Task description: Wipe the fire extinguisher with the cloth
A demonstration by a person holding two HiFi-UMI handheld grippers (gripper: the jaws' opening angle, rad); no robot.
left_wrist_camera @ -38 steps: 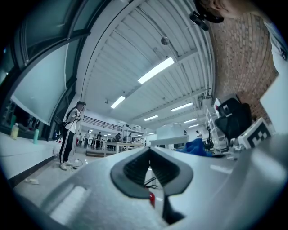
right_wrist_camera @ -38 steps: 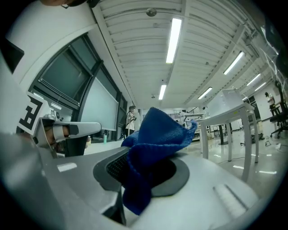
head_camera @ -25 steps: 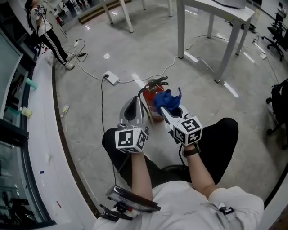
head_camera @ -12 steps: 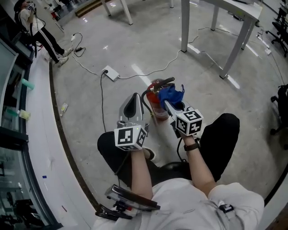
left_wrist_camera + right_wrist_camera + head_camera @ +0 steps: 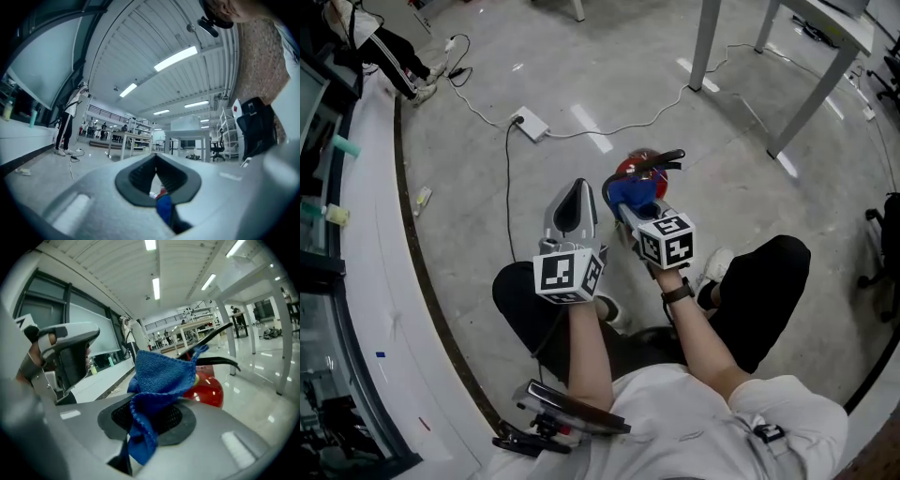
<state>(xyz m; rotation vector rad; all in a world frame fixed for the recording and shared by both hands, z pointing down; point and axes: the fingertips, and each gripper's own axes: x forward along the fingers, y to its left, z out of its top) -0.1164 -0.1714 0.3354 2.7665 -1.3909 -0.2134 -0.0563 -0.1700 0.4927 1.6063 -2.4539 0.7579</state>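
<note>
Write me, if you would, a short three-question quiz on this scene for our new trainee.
1. True or false: the left gripper is holding the blue cloth.
2. Where is the cloth? A) up by the top of the fire extinguisher, near its black lever; B) lying flat on the floor; C) on a table.
3. Fill in: the extinguisher's body is ___ in colour.

Key: 1 false, since the right gripper has it in its jaws; 2 A; 3 red.
</note>
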